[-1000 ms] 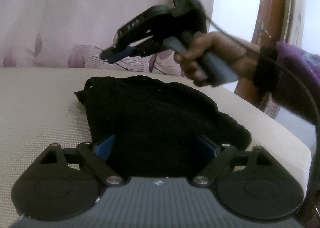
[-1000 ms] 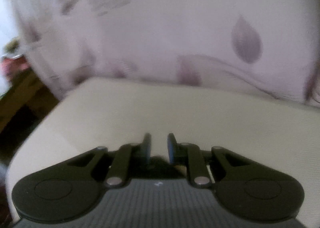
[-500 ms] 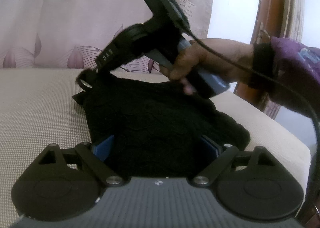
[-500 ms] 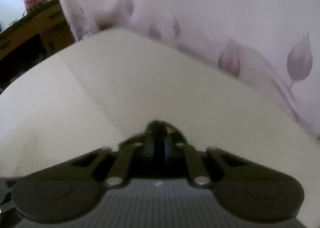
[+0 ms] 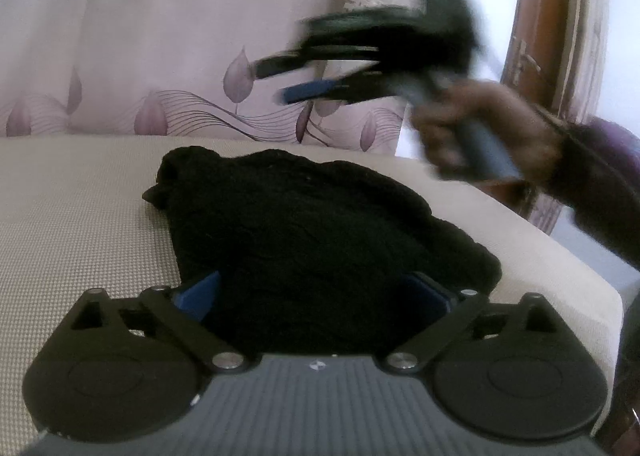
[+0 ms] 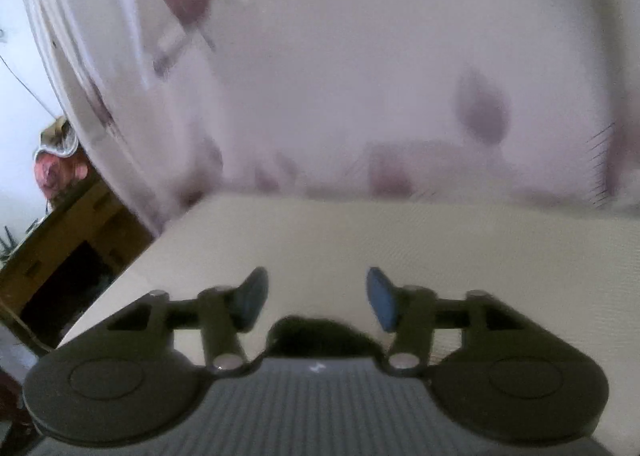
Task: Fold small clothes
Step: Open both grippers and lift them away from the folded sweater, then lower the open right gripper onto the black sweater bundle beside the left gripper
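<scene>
Above black garment (image 5: pixel 304 224) — right tool (image 5: pixel 280 82) lifted, opened

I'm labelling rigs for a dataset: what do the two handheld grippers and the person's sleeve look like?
Both grippers, left and right, have black linkage arms, round black discs, blue finger pads and a ribbed grey body. The right one has a grey-blue handle. The sleeve is purple, with a dark wristband.

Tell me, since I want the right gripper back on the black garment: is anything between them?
Nothing visible. The right gripper hangs open in the air above the far edge of the black garment, with only clear space beneath it. The garment lies bunched on the beige cushion, its near part between the left gripper fingers.
</scene>
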Tool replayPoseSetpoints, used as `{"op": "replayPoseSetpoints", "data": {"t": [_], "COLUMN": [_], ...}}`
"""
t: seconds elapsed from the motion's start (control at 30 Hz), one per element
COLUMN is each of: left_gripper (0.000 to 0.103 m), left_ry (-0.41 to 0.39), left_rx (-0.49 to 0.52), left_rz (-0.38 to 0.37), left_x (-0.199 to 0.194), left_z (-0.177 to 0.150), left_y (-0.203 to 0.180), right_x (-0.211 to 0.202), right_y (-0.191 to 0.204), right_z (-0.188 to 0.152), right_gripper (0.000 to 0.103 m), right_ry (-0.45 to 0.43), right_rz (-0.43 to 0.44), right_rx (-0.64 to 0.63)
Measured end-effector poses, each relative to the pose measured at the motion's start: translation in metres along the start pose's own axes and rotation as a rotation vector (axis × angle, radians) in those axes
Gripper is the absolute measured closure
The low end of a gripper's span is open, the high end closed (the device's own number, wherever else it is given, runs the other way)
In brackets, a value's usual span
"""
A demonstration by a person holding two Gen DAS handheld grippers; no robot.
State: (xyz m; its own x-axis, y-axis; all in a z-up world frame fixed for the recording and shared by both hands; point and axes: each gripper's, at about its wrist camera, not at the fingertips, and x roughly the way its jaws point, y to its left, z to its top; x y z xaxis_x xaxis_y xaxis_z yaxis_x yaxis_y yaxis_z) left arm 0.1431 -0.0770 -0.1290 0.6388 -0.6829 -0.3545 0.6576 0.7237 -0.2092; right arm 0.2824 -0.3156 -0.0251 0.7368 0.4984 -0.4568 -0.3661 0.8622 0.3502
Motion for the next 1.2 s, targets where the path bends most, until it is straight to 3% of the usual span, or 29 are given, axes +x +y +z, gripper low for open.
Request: {"op": "replayPoseSetpoints", "data": {"t": [0.2,0.3,0.37,0.4,0.5,0.57,0.63,0.73,0.8,0.83,0.87,0.9,0.97,1.03,1.13,1.2], "left_gripper": [0.003,0.003,0.003,0.003,0.002,0.000,0.000,0.000,0.000,0.000,0.000,0.000,0.000,0.000,0.000,0.000], "left_ry": [0.006,0.015,0.024,0.028,0.037,0.042,0.045,0.049,0.052,0.055,0.057,0.059,0.058,0.062,0.066,0.071], "left_rx": [0.014,0.032,0.050,0.062,0.072,0.072,0.072,0.073,0.074,0.073,0.071,0.070,0.066,0.057,0.041,0.036], "left_rz": [0.009,0.022,0.031,0.039,0.051,0.053,0.058,0.064,0.068,0.072,0.074,0.076,0.082,0.088,0.099,0.103], "left_x": [0.001,0.001,0.002,0.003,0.003,0.004,0.004,0.004,0.004,0.004,0.005,0.004,0.004,0.003,0.003,0.003], "left_z": [0.001,0.002,0.002,0.002,0.003,0.003,0.003,0.003,0.003,0.003,0.003,0.003,0.002,0.002,0.002,0.002], "left_y": [-0.002,-0.005,-0.008,-0.010,-0.011,-0.010,-0.009,-0.010,-0.010,-0.010,-0.010,-0.009,-0.008,-0.007,-0.005,-0.004], "right_x": [-0.092,-0.089,-0.070,-0.068,-0.096,-0.121,-0.139,-0.153,-0.153,-0.147,-0.136,-0.128,-0.138,-0.150,-0.167,-0.176], "right_y": [-0.007,-0.010,-0.027,-0.039,-0.073,-0.079,-0.068,-0.038,-0.019,-0.015,-0.013,-0.012,-0.010,-0.021,-0.025,-0.011], "right_z": [-0.062,-0.097,-0.111,-0.115,-0.112,-0.115,-0.123,-0.141,-0.159,-0.169,-0.177,-0.189,-0.187,-0.186,-0.190,-0.191], "right_gripper": [0.049,0.050,0.056,0.056,0.053,0.053,0.053,0.053,0.058,0.081,0.093,0.093,0.092,0.092,0.091,0.091], "right_ry": [-0.080,-0.012,0.058,0.046,-0.133,-0.226,-0.242,-0.220,-0.174,-0.117,-0.038,0.022,0.013,-0.001,-0.082,-0.165], "right_rz": [-0.140,-0.180,-0.241,-0.266,-0.252,-0.237,-0.185,-0.176,-0.201,-0.246,-0.299,-0.346,-0.347,-0.325,-0.298,-0.297], "right_rx": [-0.071,-0.123,-0.099,-0.052,0.197,0.264,0.241,0.124,0.047,0.020,-0.005,-0.033,-0.016,0.081,0.198,0.175]}}
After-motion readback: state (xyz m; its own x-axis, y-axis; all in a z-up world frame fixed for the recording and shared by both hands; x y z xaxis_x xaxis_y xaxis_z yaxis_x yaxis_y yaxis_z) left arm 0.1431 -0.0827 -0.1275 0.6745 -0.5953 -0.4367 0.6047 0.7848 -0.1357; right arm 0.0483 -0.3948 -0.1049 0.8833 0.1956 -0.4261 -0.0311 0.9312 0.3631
